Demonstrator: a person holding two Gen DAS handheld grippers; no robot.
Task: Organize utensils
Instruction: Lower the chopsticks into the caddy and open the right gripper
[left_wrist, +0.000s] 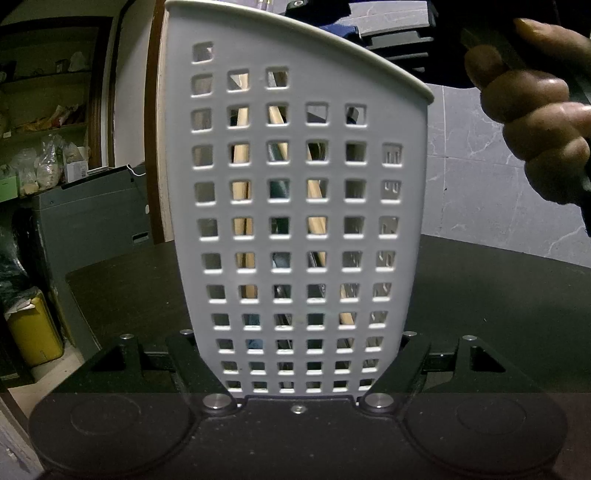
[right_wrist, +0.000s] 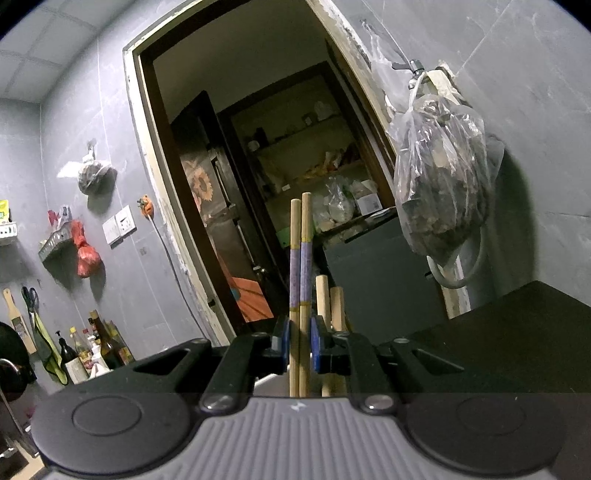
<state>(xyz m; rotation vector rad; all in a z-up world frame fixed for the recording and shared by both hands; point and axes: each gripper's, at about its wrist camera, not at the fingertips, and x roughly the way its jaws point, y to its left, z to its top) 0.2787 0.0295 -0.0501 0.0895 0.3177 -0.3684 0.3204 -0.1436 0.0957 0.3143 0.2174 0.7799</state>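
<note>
The left gripper (left_wrist: 299, 373) is clamping the base of a pale perforated utensil holder (left_wrist: 295, 206), its black jaws pressing against the two lower sides of the basket and holding it upright over a dark table (left_wrist: 498, 295). Through the square holes, wooden sticks and darker utensil handles are showing inside the holder, leaning at slight angles. At the far right of the left wrist view, a hand (left_wrist: 535, 114) is wrapping around a black handle above the table. The right gripper (right_wrist: 299, 349) is pinching a pair of chopsticks (right_wrist: 300, 280) between its blue pads; the chopsticks are standing upright, side by side, each carrying a purple band along the middle. Just to the right of them, and beyond the pads, two more wooden handles (right_wrist: 328, 306) are rising. A doorway (right_wrist: 258, 166) is lying beyond, and a filled plastic bag (right_wrist: 443, 177) is hanging on the wall at right.
</note>
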